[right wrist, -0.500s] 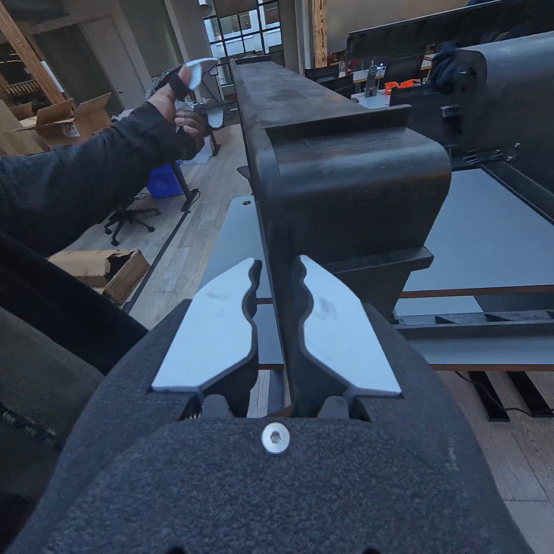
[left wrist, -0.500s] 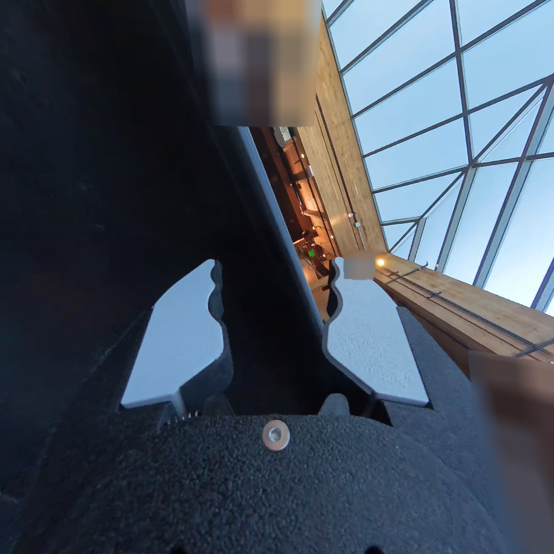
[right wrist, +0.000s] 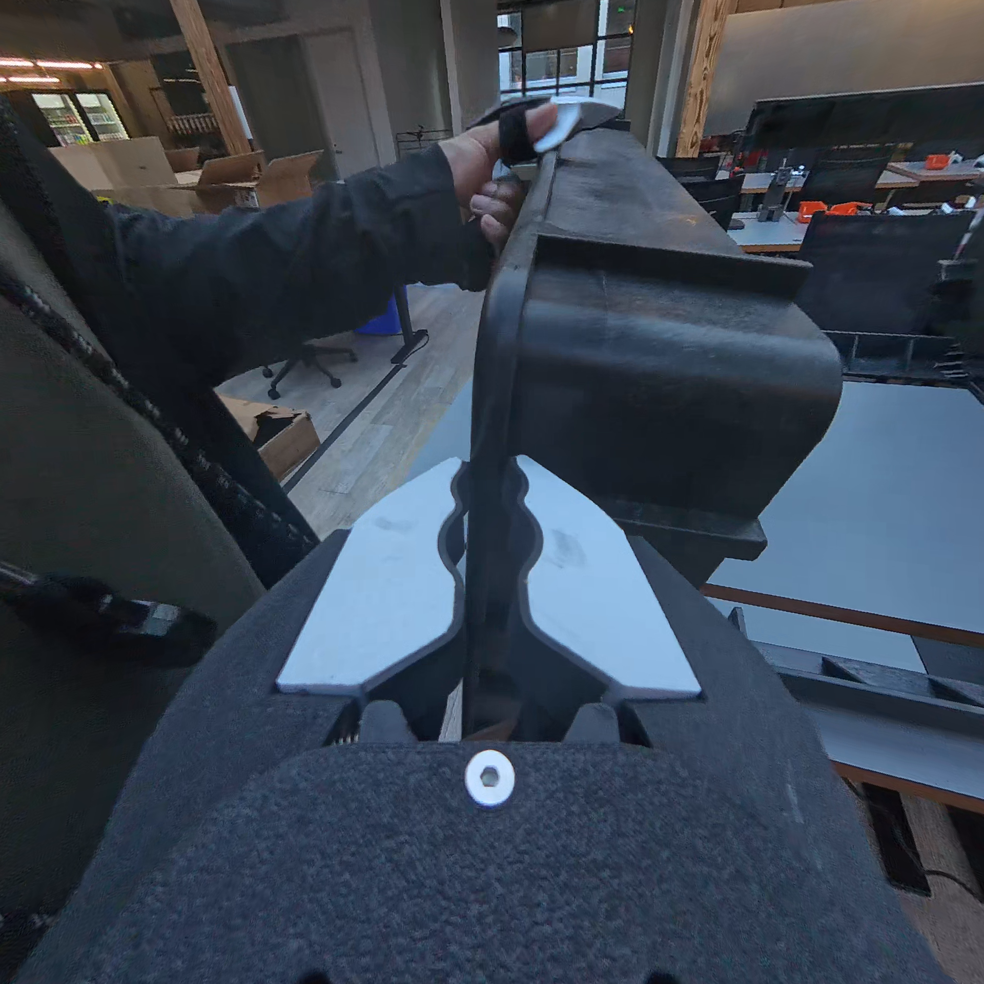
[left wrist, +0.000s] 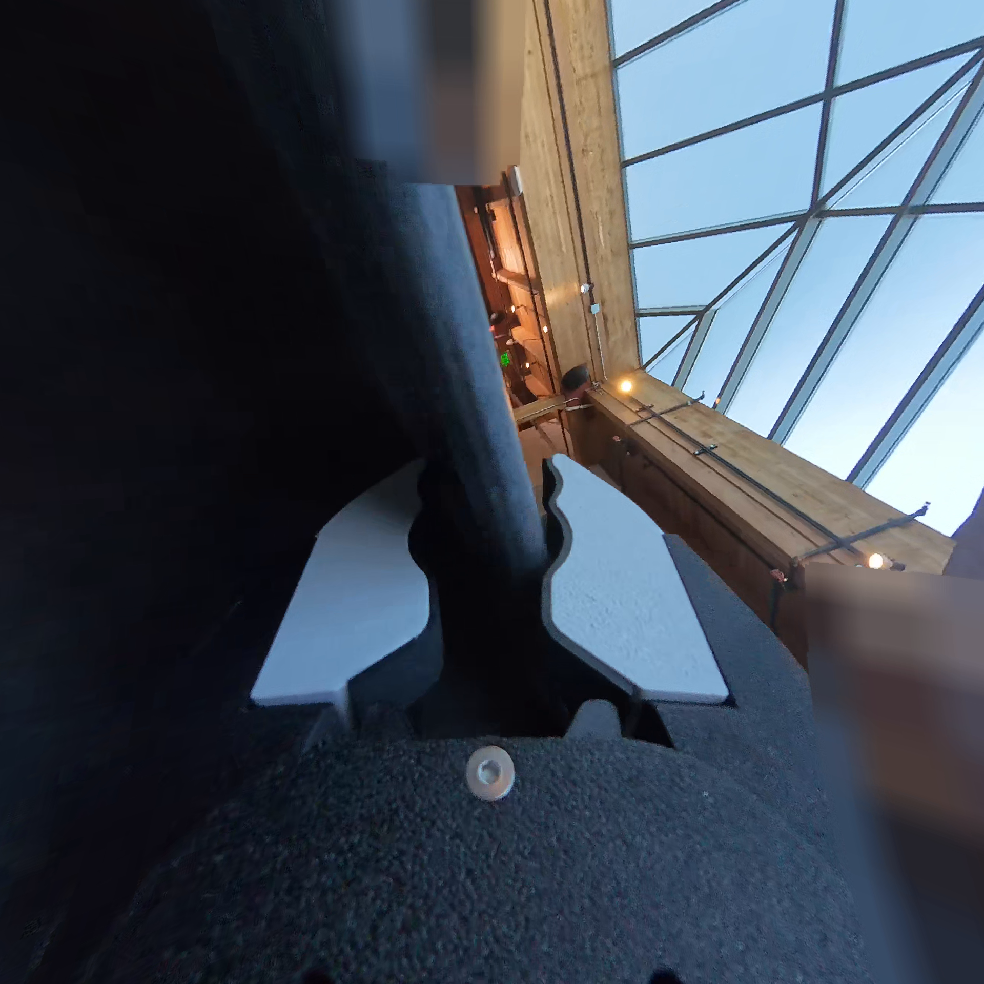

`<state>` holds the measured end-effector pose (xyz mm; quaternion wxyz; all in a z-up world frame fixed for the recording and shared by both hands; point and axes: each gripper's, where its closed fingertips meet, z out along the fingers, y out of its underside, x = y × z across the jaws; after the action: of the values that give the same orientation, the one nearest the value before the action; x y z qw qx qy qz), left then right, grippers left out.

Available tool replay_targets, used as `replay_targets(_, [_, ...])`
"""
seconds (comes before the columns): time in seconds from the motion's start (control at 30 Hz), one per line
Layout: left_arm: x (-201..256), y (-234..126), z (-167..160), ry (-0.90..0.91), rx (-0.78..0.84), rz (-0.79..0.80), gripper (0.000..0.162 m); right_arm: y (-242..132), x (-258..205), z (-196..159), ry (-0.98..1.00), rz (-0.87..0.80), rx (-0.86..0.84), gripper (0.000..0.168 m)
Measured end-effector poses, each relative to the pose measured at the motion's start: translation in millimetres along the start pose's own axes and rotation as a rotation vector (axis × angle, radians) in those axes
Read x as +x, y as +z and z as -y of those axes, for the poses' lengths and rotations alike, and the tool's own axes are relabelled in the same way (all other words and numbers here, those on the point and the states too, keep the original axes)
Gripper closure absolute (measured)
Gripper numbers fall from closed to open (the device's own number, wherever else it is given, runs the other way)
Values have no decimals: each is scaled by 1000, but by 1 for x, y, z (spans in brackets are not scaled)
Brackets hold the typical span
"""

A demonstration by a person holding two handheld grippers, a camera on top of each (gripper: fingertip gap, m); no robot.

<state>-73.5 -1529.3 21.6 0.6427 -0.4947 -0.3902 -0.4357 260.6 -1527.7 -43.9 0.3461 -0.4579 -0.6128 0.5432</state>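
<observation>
Behind you, an office floor; your right gripper (right wrist: 489, 524) pinches the black bin's rim (right wrist: 492, 372), and your left gripper (left wrist: 482, 519), jaws part-spread, straddles its edge (left wrist: 479, 415).

The rim of a long plastic bin (right wrist: 665, 362) runs between the fingers of the right gripper (right wrist: 489, 511) at its near end; the left gripper (right wrist: 564, 120) sits at its far end. A table (right wrist: 878, 506) lies beneath, cardboard boxes (right wrist: 277, 431) left on the floor.
</observation>
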Motion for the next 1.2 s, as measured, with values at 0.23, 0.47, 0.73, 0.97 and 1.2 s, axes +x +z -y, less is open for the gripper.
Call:
replay_targets(0.23, [2, -9, 1, -9, 56, -27, 124, -2, -4, -2, 106, 5, 17, 148])
replay_targets(0.47, [7, -20, 3, -6, 95, -79, 122, -58, 84, 17, 294, -19, 215, 130])
replay_targets(0.73, [8, -17, 0, 39, 172, -50, 118, -14, 87, 21, 262, 489, 72, 113])
replay_targets(0.97, [6, -8, 0, 58, 230, -40, 116, 3, 72, 35, 203, 717, 31, 127])
replay_targets(1.2, [0, -3, 2, 106, 236, 107, 123, 4, 76, 37, 197, 807, 15, 136])
